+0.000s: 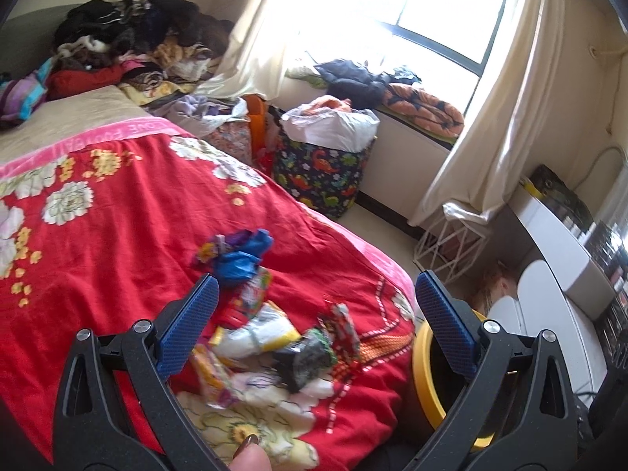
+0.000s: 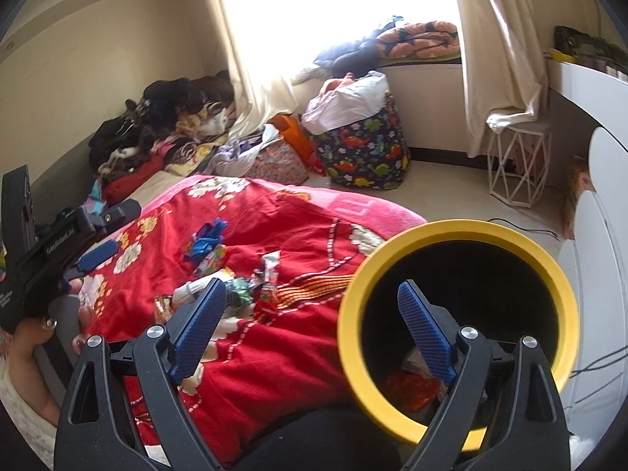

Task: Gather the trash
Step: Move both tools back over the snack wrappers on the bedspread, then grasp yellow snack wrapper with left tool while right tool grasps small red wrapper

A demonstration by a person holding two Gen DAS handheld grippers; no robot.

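Several crumpled wrappers (image 1: 271, 337) lie on a red flowered blanket (image 1: 117, 235), with a blue wrapper (image 1: 243, 255) farther back. My left gripper (image 1: 314, 302) is open and empty just above the wrappers. A bin with a yellow rim (image 2: 459, 231) and black inside stands beside the bed, with red and white trash at its bottom (image 2: 412, 386). My right gripper (image 2: 314, 306) is open and empty, its right finger over the bin mouth. The wrappers also show in the right wrist view (image 2: 251, 294). The left gripper shows at the left there (image 2: 78, 259).
A pile of clothes (image 1: 129, 39) sits at the head of the bed. A dinosaur-print bag (image 1: 325, 172) stands on the floor by the window. A white wire stand (image 1: 451, 247) and white furniture (image 1: 557, 259) are at the right.
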